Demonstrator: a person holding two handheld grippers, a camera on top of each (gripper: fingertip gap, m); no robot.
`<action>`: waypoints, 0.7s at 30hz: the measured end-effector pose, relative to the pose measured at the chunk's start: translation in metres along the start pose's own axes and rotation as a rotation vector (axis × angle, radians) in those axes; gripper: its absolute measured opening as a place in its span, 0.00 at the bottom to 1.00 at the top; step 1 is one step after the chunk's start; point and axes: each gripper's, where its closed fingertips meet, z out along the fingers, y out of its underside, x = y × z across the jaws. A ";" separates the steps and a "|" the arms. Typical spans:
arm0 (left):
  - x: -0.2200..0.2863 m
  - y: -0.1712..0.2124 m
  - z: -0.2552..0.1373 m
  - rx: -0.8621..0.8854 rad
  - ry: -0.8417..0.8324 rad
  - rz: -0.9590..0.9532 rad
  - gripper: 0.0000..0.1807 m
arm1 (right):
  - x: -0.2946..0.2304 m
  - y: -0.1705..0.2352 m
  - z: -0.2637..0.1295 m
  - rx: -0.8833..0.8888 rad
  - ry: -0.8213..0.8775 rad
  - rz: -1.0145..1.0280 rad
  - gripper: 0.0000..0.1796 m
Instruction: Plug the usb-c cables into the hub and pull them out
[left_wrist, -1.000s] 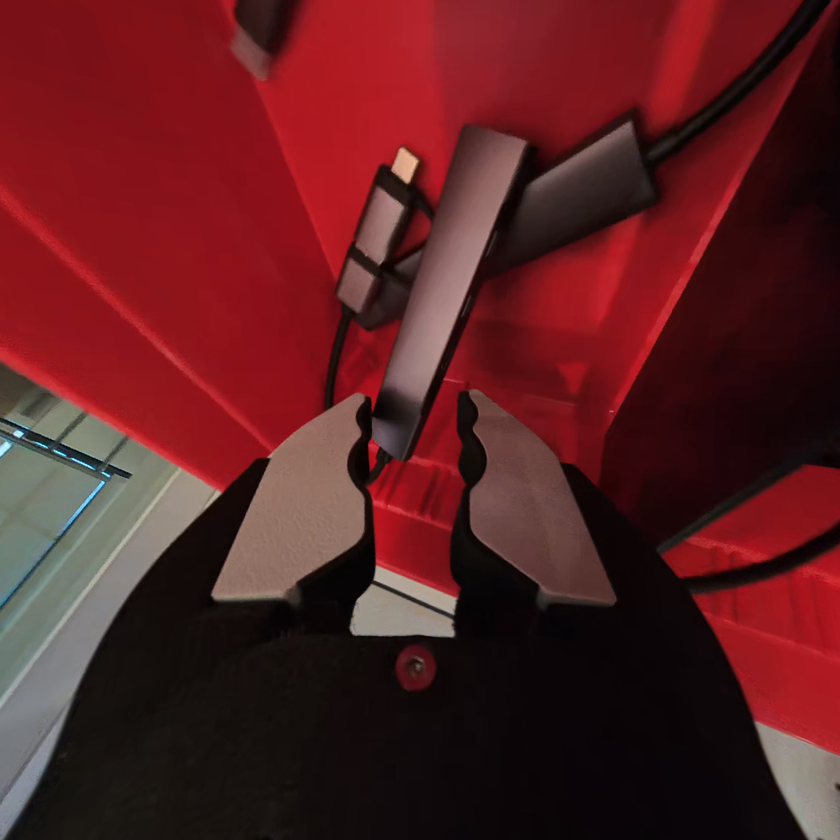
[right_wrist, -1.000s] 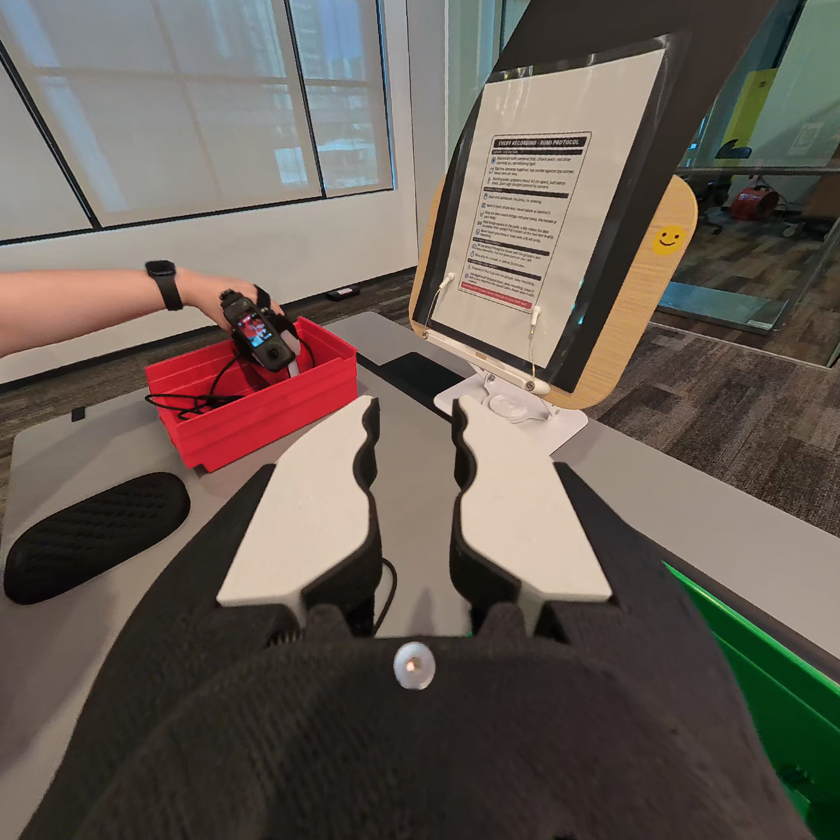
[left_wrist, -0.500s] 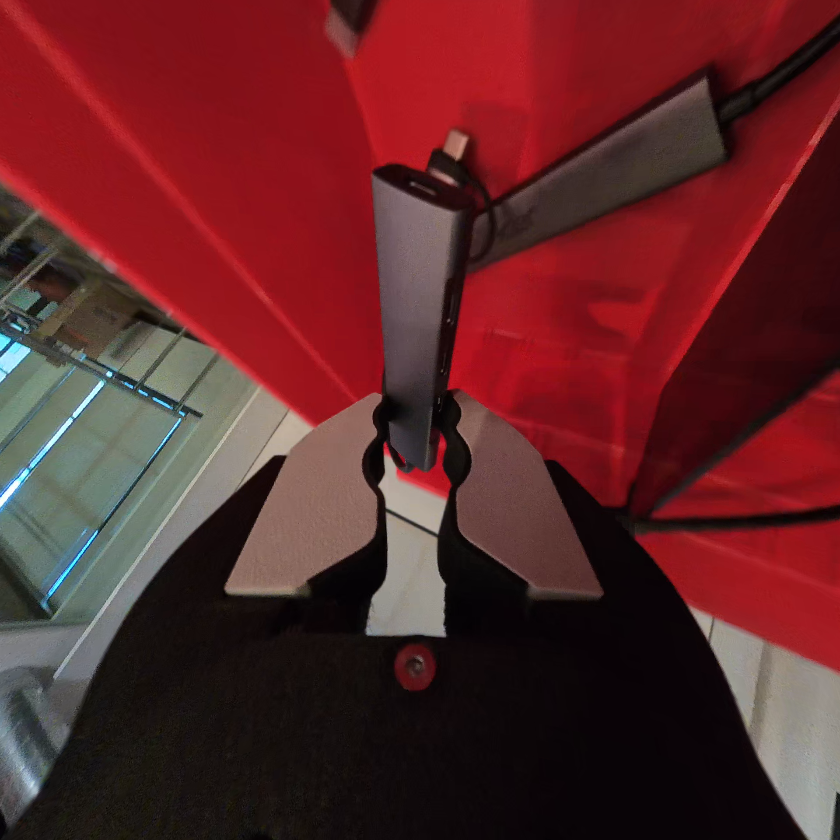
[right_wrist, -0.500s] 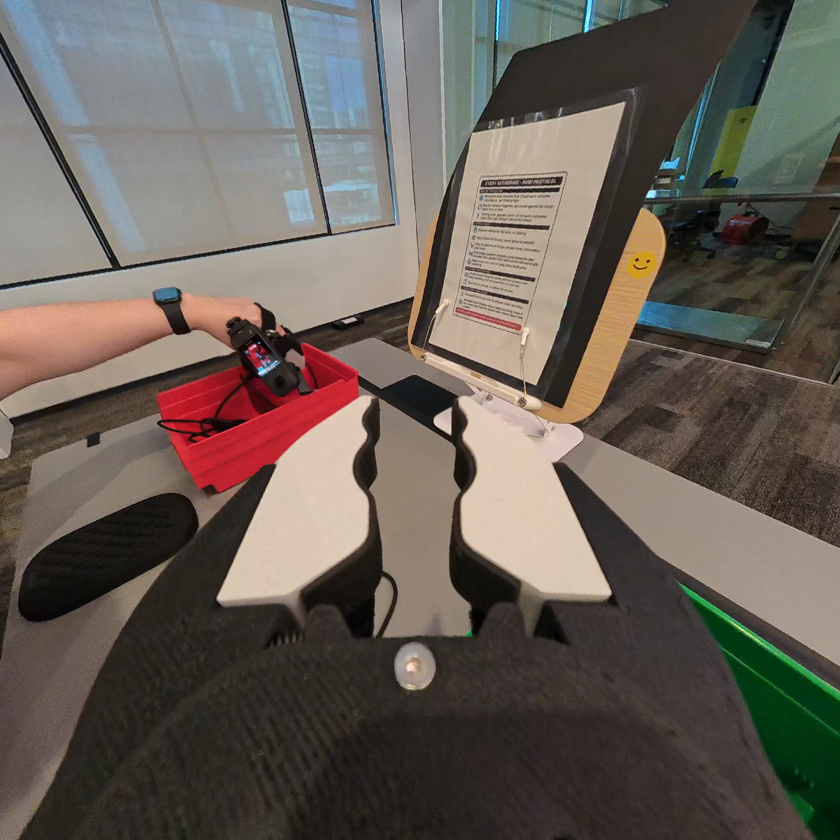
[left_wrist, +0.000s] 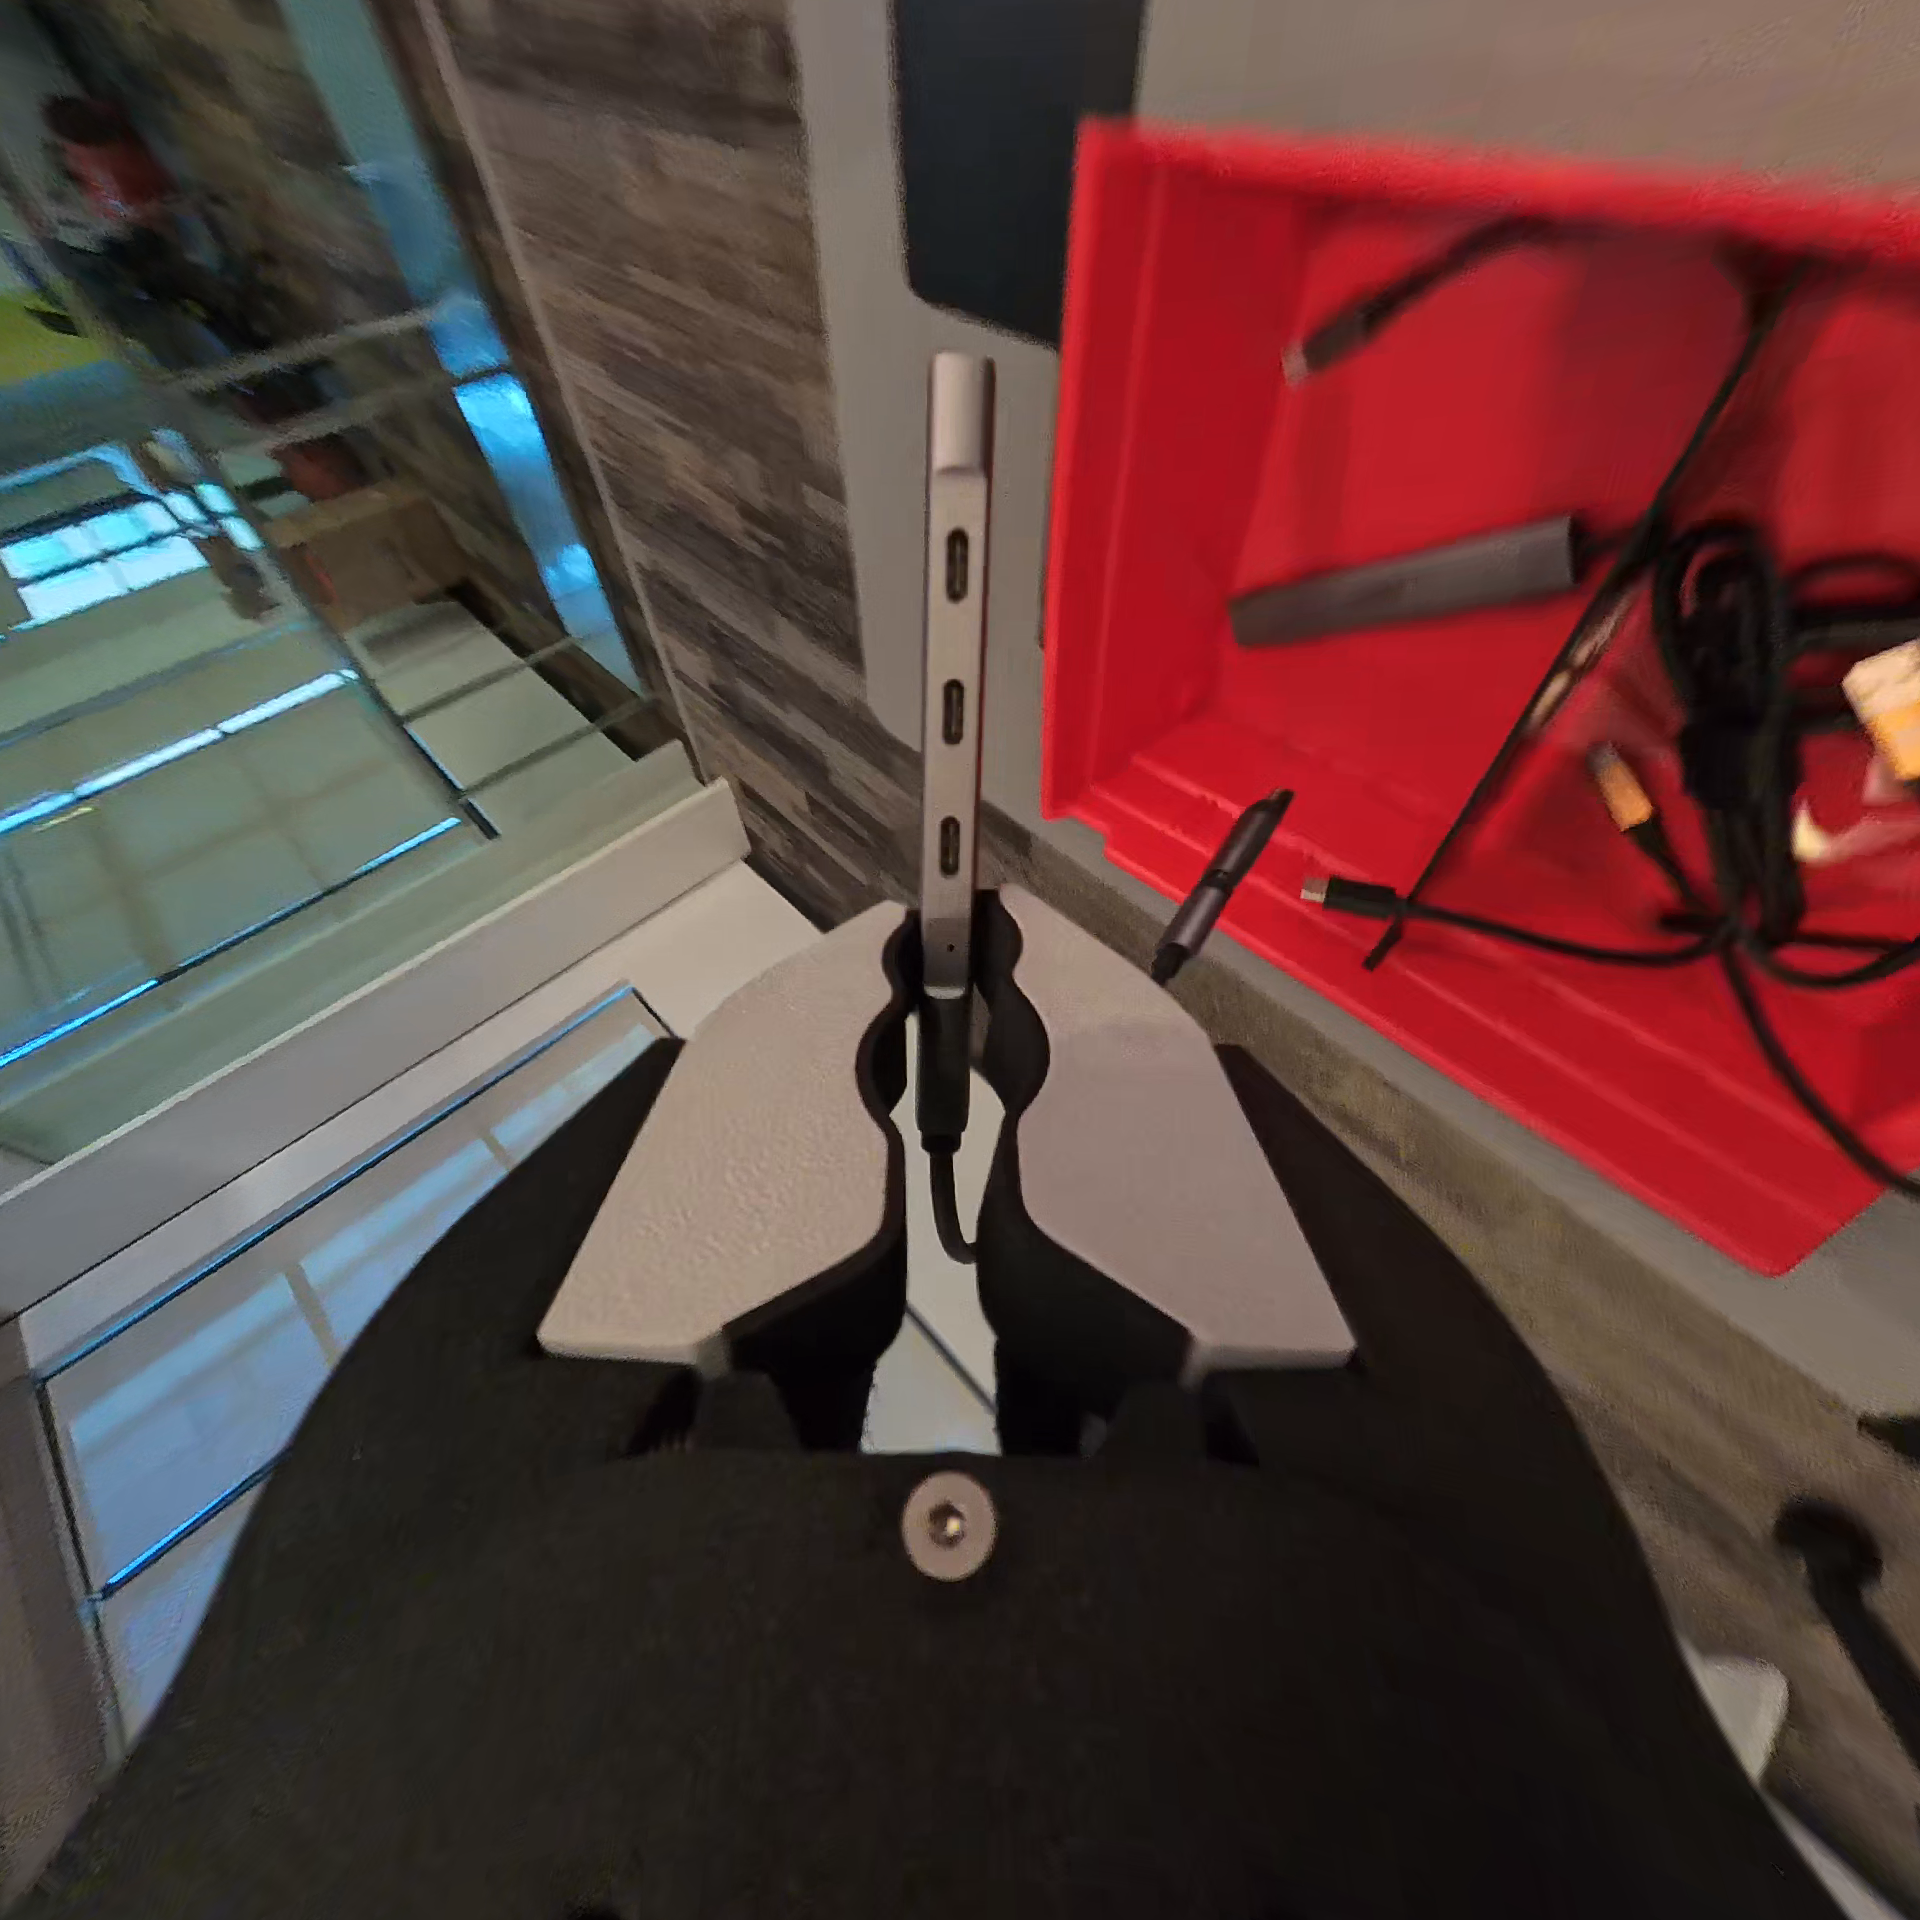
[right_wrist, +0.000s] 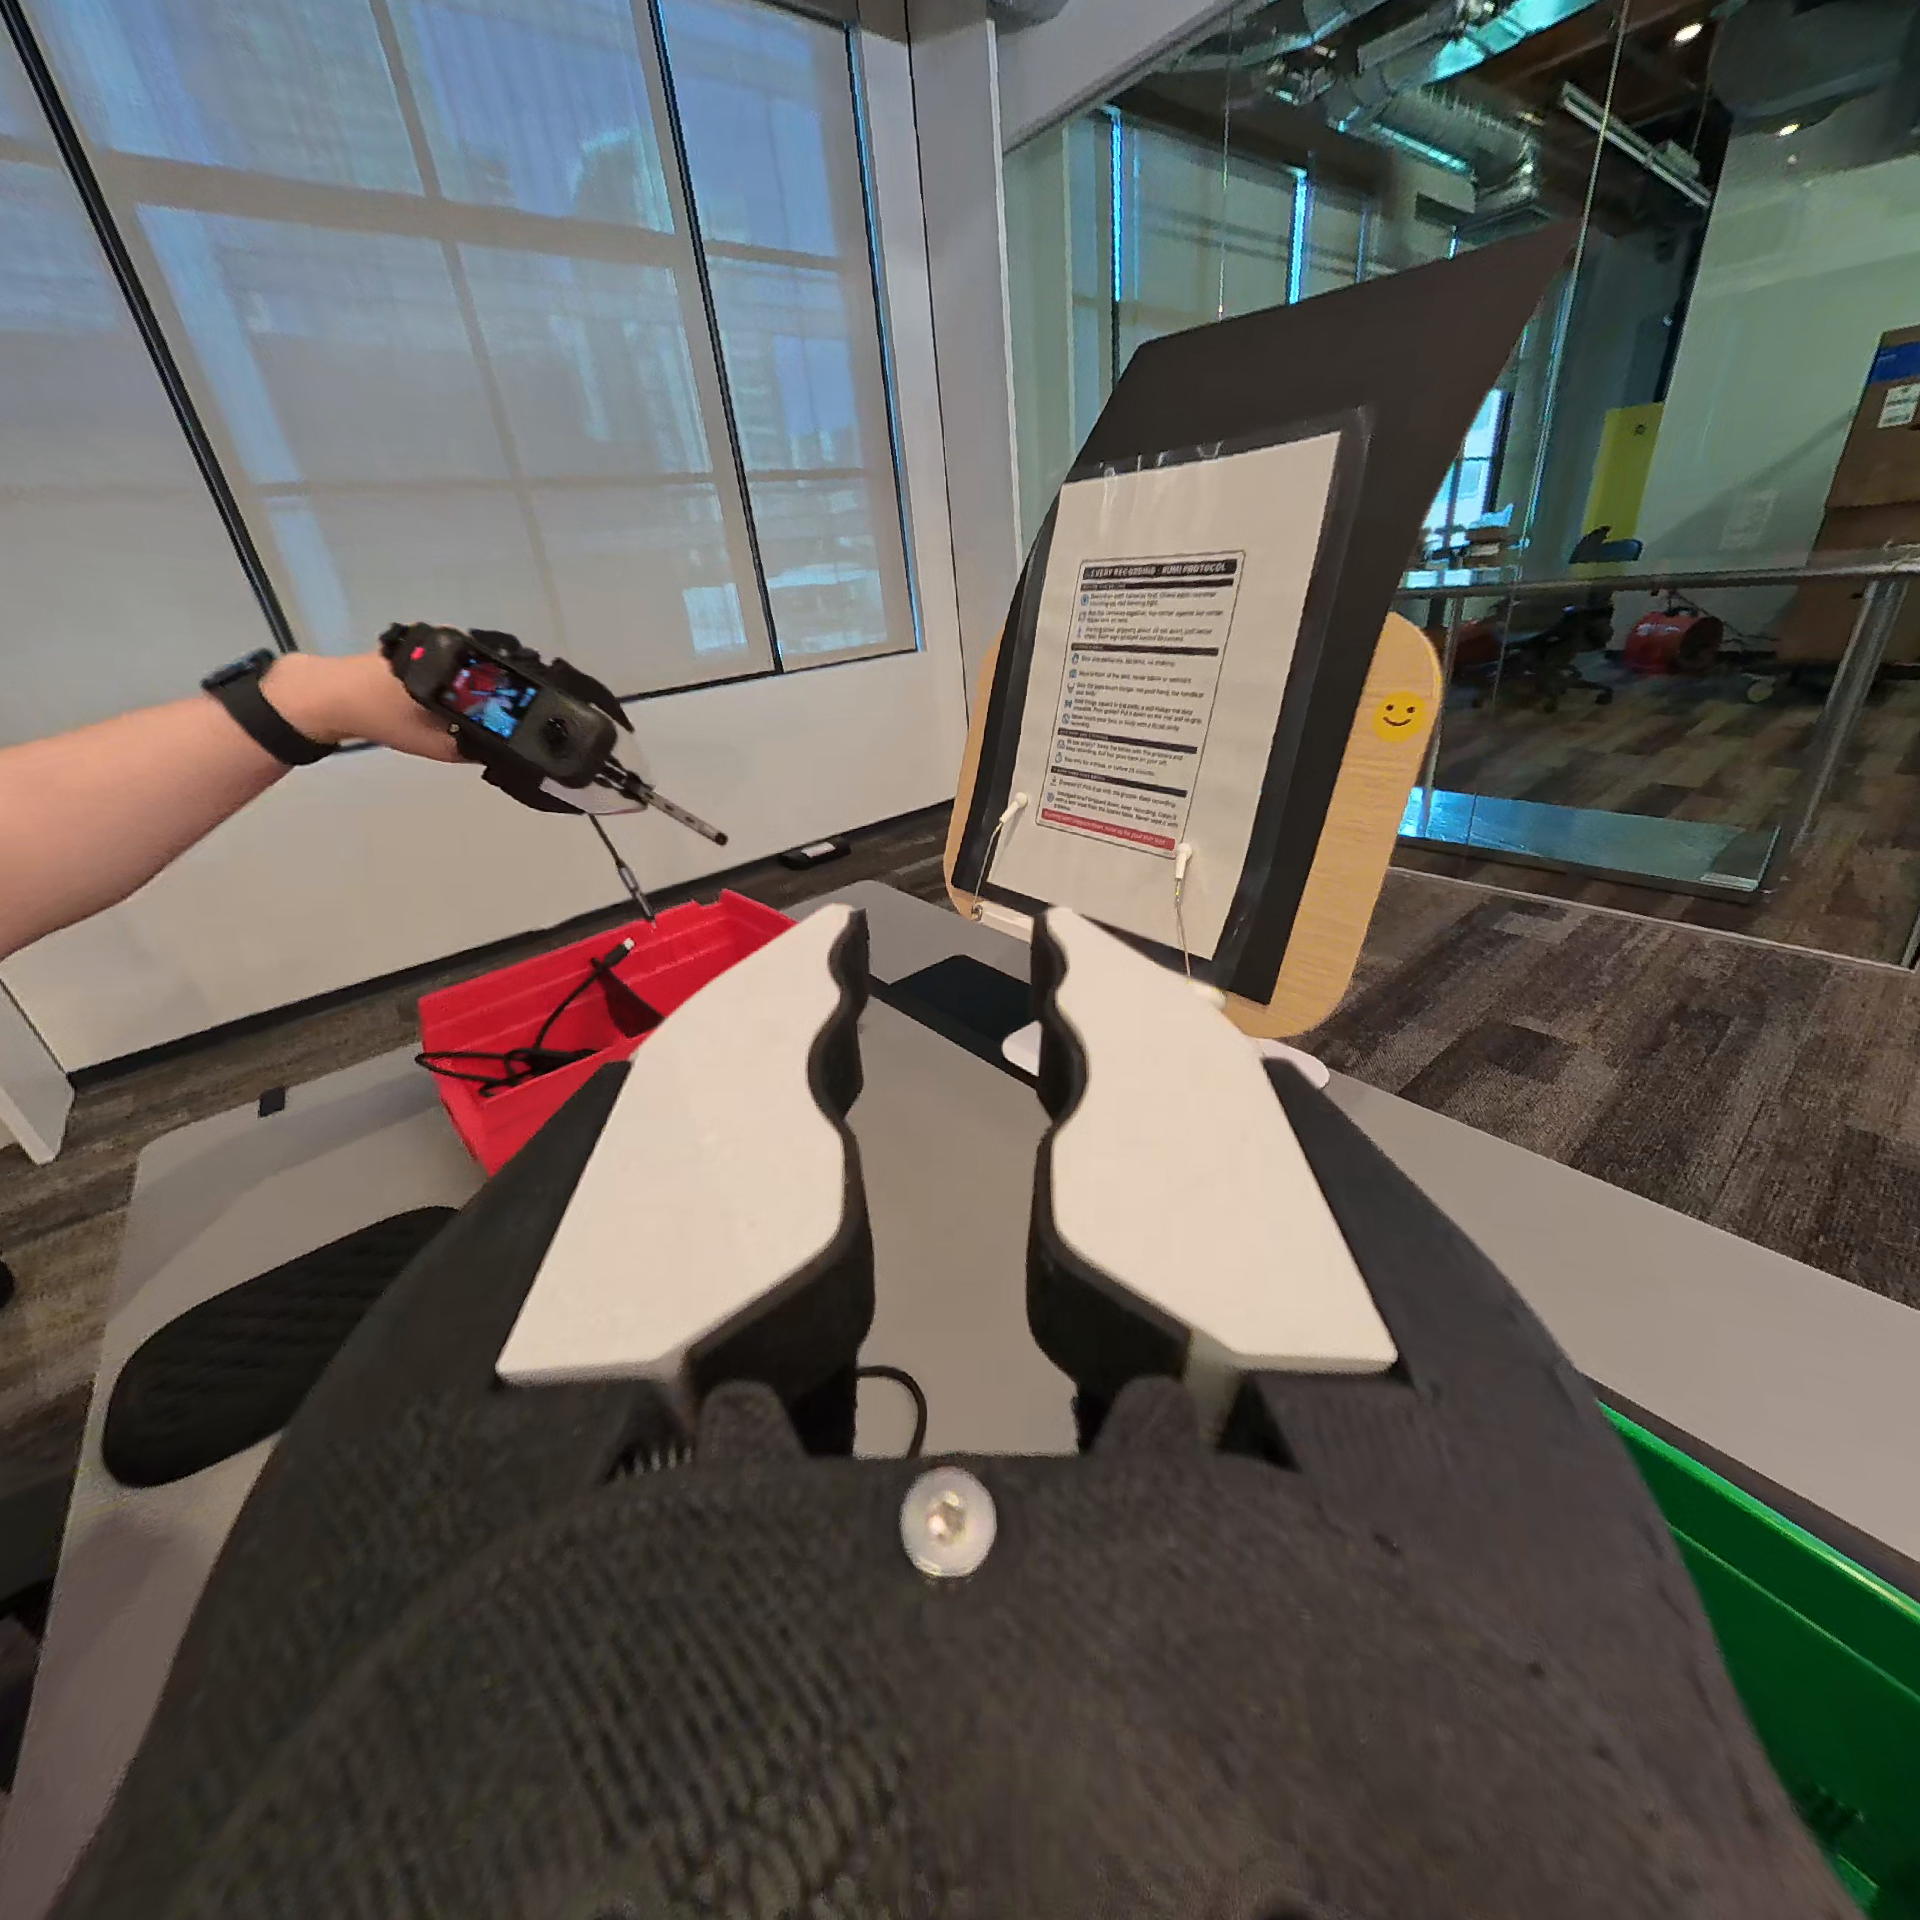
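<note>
Hub (left_wrist: 958, 665) is pinched at its cable end by the left hand-held gripper (left_wrist: 954, 940), edge-on to the camera, three empty ports facing it. It sits up in the air, clear of the red bin (left_wrist: 1164, 520). Its own short pigtail (left_wrist: 1221, 894) dangles over the bin's near wall.

Progress, as a judgement: early. Hub is picked, nothing is plugged in, no pull-out done. USB-C cables (left_wrist: 1704, 790) lie tangled in the bin's right half, one loose plug (left_wrist: 1340, 891) near the front wall. A second grey hub-like bar (left_wrist: 1413, 594) lies on the bin floor. Left to do: grab a cable plug, seat it in a port, repeat, then extract.

Pose, left to right:
- Left: forearm (right_wrist: 125, 800) reaches out about level from the frame's left edge, wrist with a dark watch (right_wrist: 255, 707). The left hand-held gripper is above and behind the bin, and the hub points forward and slightly down.
- Right hand-held gripper (right_wrist: 948, 935): fingers spread, nothing between them, hovering over the grey bench (right_wrist: 1558, 1236) well apart from the bin and aimed toward the document stand (right_wrist: 1153, 686).

Likely next: right side goes to the bin for a plug while left presents the port edge. Risk: the grip sits near the hub's end, so insertion force could lever it.
</note>
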 end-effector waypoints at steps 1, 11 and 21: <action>-0.005 -0.010 -0.017 0.039 -0.036 -0.029 0.05 | 0.000 -0.002 -0.003 0.012 -0.001 0.005 0.17; 0.055 -0.169 -0.108 0.366 -0.201 -0.194 0.05 | -0.004 -0.008 -0.011 0.037 0.002 0.004 0.16; 0.150 -0.229 -0.026 0.341 -0.001 -0.259 0.05 | -0.004 0.010 0.000 -0.060 -0.006 0.004 0.16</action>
